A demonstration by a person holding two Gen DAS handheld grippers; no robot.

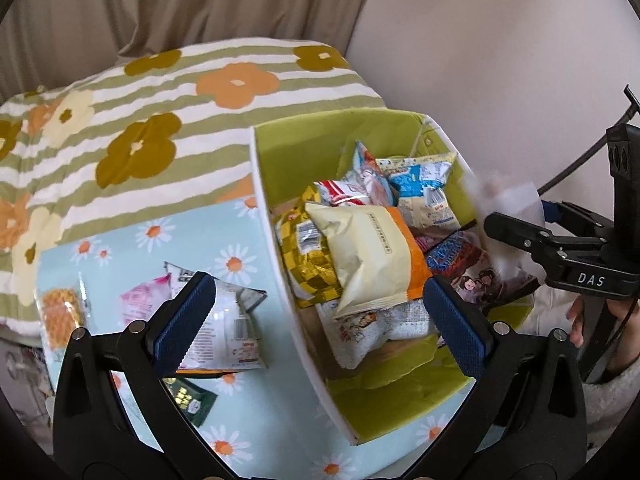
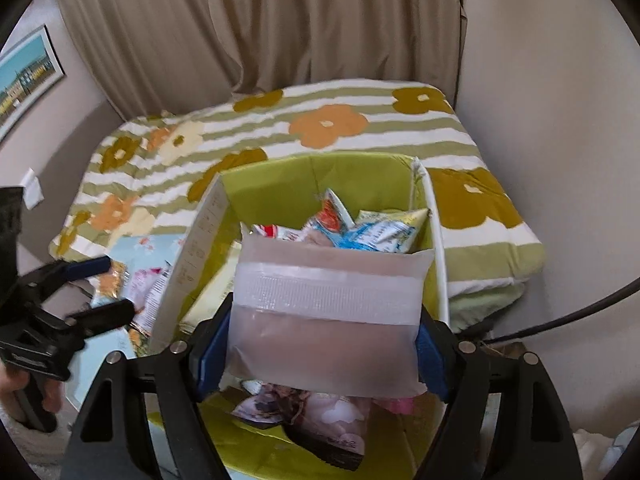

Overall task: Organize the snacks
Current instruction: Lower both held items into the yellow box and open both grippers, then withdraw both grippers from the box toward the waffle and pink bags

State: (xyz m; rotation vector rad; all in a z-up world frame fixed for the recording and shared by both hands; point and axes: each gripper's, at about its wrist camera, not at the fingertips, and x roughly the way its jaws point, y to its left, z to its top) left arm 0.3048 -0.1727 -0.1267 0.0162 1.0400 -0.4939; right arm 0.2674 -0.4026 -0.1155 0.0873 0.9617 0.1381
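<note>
A green-lined box (image 1: 280,152) stands on the daisy-print mat and holds several snack packets, a cream and orange bag (image 1: 368,256) on top. It also shows in the right wrist view (image 2: 272,176). My right gripper (image 2: 320,344) is shut on a frosted translucent pouch (image 2: 328,312) and holds it over the box; the gripper shows at the right of the left wrist view (image 1: 516,232). My left gripper (image 1: 316,316) is open and empty over the box's left wall, above a white packet (image 1: 228,328) on the mat.
On the mat (image 1: 132,248) left of the box lie a pink packet (image 1: 140,300), an orange snack pack (image 1: 60,316) and a dark green packet (image 1: 192,400). A striped floral quilt (image 1: 160,120) covers the bed behind. Curtains (image 2: 320,20) and wall lie beyond.
</note>
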